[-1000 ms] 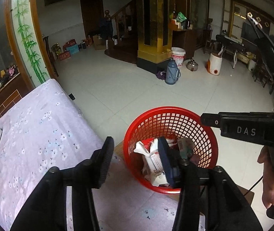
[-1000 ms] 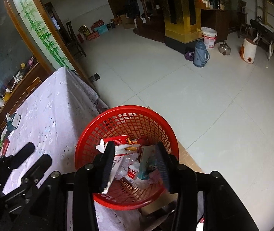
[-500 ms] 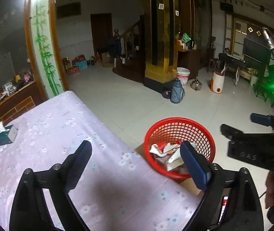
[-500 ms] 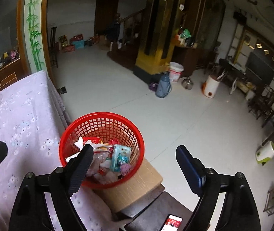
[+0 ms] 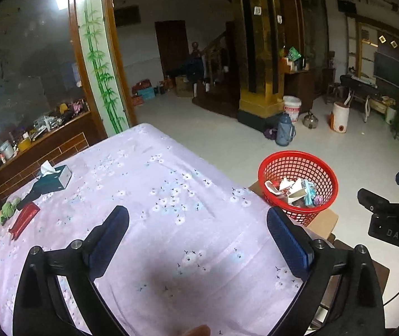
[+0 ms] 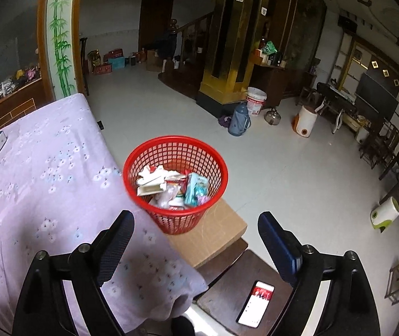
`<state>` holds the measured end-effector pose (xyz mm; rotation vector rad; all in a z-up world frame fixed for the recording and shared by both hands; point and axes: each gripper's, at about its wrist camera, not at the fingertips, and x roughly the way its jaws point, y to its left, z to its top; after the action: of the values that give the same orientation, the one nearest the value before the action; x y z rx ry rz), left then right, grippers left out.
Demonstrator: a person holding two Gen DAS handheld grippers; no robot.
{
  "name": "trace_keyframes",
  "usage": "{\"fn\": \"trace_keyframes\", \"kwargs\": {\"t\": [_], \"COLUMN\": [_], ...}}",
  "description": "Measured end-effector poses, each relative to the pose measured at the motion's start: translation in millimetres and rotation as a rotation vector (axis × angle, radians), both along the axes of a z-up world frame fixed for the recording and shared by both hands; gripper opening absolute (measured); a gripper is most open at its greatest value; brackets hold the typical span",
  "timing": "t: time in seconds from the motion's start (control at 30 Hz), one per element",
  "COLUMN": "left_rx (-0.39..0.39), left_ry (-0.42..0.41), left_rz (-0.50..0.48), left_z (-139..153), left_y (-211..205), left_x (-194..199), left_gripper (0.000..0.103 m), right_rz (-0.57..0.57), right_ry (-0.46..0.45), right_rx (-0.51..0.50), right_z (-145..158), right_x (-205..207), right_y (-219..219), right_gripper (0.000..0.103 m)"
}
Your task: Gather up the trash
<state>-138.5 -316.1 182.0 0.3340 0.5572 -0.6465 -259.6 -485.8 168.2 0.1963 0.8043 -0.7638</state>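
A: Where is the trash at this moment?

B: It lies inside the round red plastic mesh basket (image 6: 175,179). I see crumpled white paper and cartons (image 6: 151,180) at the 9 o'clock side of the basket, and a teal printed packet (image 6: 196,189) at its 3 o'clock side. The basket stands on a flat brown cardboard box (image 6: 213,233), just beside the edge of the table.

A: What covers the table?

B: A lilac cloth with small white flowers (image 5: 154,196). In the left wrist view, the basket (image 5: 297,184) is at 2 o'clock from the middle of the picture.

A: How are the grippers?

B: The left gripper (image 5: 198,232) has its two blue-padded fingers spread wide above the cloth, with nothing between them. The right gripper (image 6: 196,236) is also spread wide and empty; the basket is just past its fingertips, at 12 o'clock. In the left wrist view, its black body shows at 3 o'clock.

A: Is something else on the table?

B: Yes. A dark green tissue box with a white tissue (image 5: 52,179) is at 9 o'clock in the left wrist view, and a flat red packet (image 5: 24,219) lies near it, closer to the camera. A smartphone with a lit screen (image 6: 256,303) lies on a dark wooden seat at 5 o'clock in the right wrist view.
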Motion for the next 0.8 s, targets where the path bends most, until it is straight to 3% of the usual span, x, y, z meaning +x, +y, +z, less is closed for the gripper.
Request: {"fn": "trace_keyframes", "kwargs": {"t": [0.3, 0.8], "left_rx": [0.073, 0.051], "left_ry": [-0.073, -0.002], "left_rz": [-0.053, -0.061], "left_z": [2, -3], "left_y": [1, -1], "left_x": [-12, -12], "left_gripper": [0.098, 0.098], "right_rz": [-0.017, -0.020], "right_ry": [0.003, 0.008], "right_rx": [0.004, 0.016], "right_z": [-4, -5], "right_x": [-4, -8], "right_y": [17, 11], "right_gripper": [0.092, 0.092]}}
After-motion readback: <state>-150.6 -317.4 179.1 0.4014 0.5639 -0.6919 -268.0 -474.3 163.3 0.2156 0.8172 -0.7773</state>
